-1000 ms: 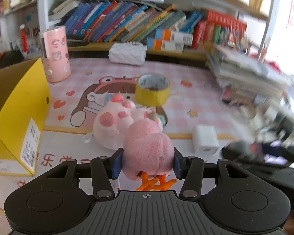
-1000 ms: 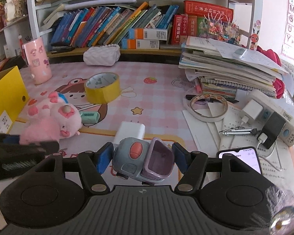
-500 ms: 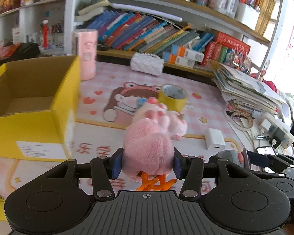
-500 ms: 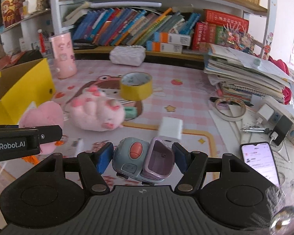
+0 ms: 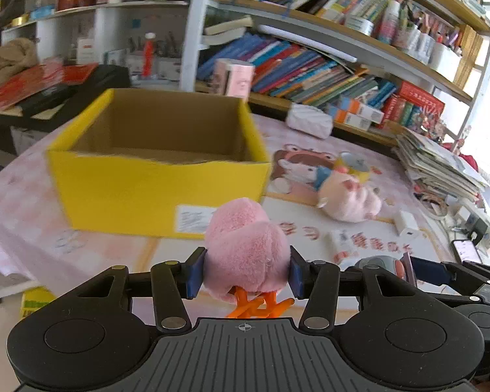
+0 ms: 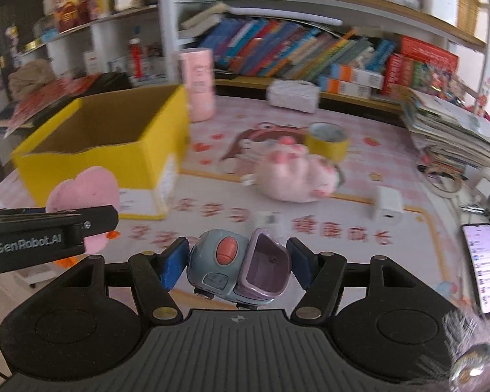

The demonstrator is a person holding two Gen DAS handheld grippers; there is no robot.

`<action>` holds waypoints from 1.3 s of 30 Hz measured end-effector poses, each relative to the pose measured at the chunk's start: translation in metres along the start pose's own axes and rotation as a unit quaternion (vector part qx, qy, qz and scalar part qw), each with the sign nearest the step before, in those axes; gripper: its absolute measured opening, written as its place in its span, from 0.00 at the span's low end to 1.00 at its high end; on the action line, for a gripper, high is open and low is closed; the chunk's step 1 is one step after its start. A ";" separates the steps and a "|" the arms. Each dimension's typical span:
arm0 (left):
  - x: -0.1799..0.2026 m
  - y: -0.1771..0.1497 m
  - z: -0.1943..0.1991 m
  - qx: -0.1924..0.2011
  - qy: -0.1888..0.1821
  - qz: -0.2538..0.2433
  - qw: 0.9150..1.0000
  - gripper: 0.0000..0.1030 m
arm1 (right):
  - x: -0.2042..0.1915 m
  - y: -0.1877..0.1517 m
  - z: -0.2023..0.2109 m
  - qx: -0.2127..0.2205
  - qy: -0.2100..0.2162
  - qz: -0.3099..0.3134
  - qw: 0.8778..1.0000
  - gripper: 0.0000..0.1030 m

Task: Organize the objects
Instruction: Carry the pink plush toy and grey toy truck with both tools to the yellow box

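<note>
So compared with a second back, both views have swung left: the yellow box (image 5: 156, 176), which was only a sliver at the frame edge, now sits right ahead. In the left wrist view the left gripper (image 5: 243, 277) is clamped on the pink plush chick (image 5: 245, 258), both pads pressed into its sides, orange feet dangling below, and it hangs in front of the box's near wall, not over the opening yet. The box looks empty from here. In the right wrist view the right gripper (image 6: 235, 263) is squeezing the little grey toy truck (image 6: 236, 268) between its pads, further from the box, with the pig plush (image 6: 294, 176) and the yellow tape roll (image 6: 328, 142) out on the mat. My take: clear the near wall first, get fully over the opening, then let go low, left one first so the two don't bump.
</note>
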State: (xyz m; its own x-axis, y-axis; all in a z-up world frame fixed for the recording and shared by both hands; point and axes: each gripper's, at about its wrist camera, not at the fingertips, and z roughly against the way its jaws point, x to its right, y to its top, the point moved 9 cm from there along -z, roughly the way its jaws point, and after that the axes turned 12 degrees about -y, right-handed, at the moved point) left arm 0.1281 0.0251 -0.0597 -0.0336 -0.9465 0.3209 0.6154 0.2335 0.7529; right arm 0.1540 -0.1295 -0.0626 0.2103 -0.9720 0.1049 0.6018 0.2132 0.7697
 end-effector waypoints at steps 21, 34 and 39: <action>-0.093 -0.024 0.085 0.019 0.031 0.019 0.999 0.48 | -0.128 -0.028 0.048 0.006 0.042 0.023 0.999 0.61; -0.092 -0.021 0.097 0.031 0.012 0.005 0.999 0.48 | -0.131 -0.025 0.061 0.016 0.018 0.011 1.000 0.61; -0.092 -0.021 0.098 0.034 0.015 0.003 0.999 0.48 | -0.137 -0.025 0.061 0.015 0.024 0.017 0.999 0.61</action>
State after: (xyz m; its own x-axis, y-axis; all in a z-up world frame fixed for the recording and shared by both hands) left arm 0.0412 0.1292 -0.0487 -0.0056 -0.9508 0.3099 0.5610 0.2535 0.7880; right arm 0.0636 -0.0076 -0.0576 0.2670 -0.9583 0.1015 0.5707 0.2421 0.7847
